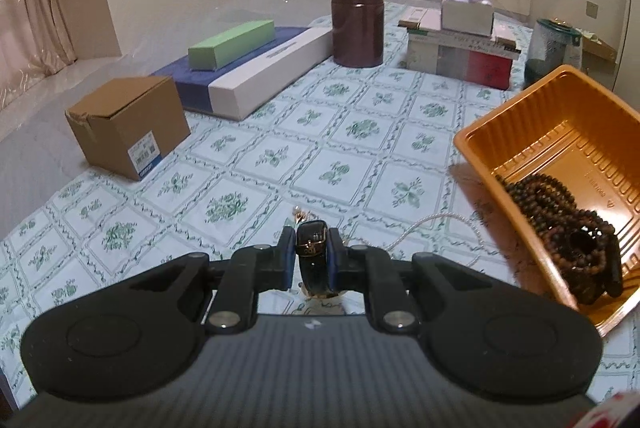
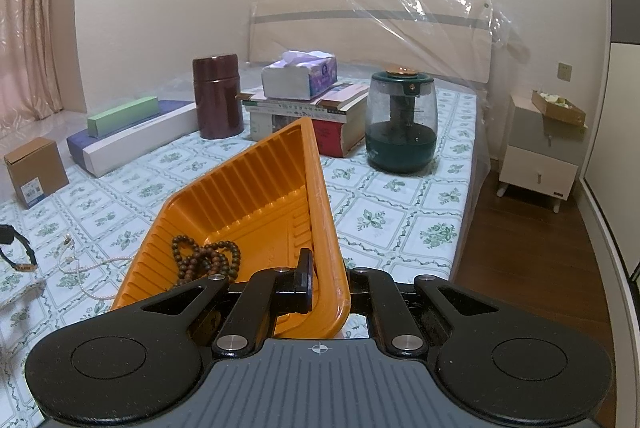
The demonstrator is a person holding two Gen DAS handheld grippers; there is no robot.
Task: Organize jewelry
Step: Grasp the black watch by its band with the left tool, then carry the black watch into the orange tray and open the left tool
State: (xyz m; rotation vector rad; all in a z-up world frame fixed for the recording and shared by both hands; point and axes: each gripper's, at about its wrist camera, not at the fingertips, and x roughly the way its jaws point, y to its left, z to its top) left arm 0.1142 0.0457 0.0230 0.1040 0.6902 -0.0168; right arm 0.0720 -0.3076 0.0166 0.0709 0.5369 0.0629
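Observation:
My left gripper (image 1: pixel 312 252) is shut on a black wristwatch (image 1: pixel 311 242) and holds its strap just above the bed cover. A white pearl necklace (image 1: pixel 436 222) lies on the cover beyond it, toward the orange tray (image 1: pixel 492 131) at the right. Brown bead bracelets (image 1: pixel 568 228) lie in the tray. My right gripper (image 2: pixel 326 280) is shut on the tray's near rim (image 2: pixel 328 228) and tilts it. The beads (image 2: pixel 208 258) sit in its low corner. The watch (image 2: pixel 16 248) and the necklace (image 2: pixel 92 268) show at the far left of the right wrist view.
A cardboard box (image 1: pixel 128 123), a blue-and-white box (image 1: pixel 248 71) with a green box on it, a brown canister (image 1: pixel 357 21), stacked books (image 1: pixel 460 51) with a tissue box and a green humidifier (image 2: pixel 402 119) stand at the back. The bed's right edge drops to a wooden floor with a nightstand (image 2: pixel 540 155).

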